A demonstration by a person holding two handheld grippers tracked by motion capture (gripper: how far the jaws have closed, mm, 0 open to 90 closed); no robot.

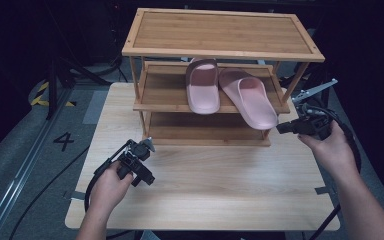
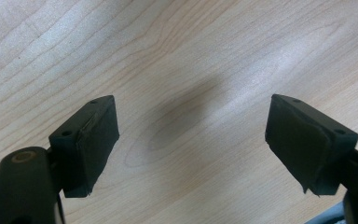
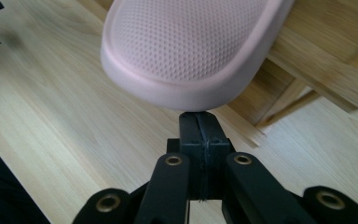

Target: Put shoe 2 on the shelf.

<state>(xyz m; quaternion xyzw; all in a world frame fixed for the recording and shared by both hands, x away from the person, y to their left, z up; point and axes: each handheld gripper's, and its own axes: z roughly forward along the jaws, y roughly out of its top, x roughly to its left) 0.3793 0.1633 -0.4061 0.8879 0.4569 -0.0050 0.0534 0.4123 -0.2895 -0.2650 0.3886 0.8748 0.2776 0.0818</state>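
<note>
A bamboo shoe rack (image 1: 220, 37) with 3 shelves stands at the far side of the wooden table (image 1: 205, 185). On its middle shelf (image 1: 162, 92) lie 2 pink slides. The left slipper (image 1: 202, 82) sits square on the shelf, its long axis running near to far, strap end at the far side and heel toward the person. The right slipper (image 1: 252, 100) lies askew: its long axis slants from far-left to near-right, and its heel overhangs the near edge of the shelf toward the right front post.

The right gripper (image 3: 200, 123) is at that overhanging heel with its jaws pressed together, tips just touching or just short of the dotted footbed's rim; nothing sits between them. The left gripper (image 2: 193, 140) hovers over bare table at the near left, jaws wide apart and holding nothing.

Judging by the moulded look, the right slipper is probably light foam or rubber, soft enough to give under a pinch yet stiff enough to keep its shape. The dotted surface should offer some grip. The overhanging heel rim looks the readiest hold; the strap would be surer.
</note>
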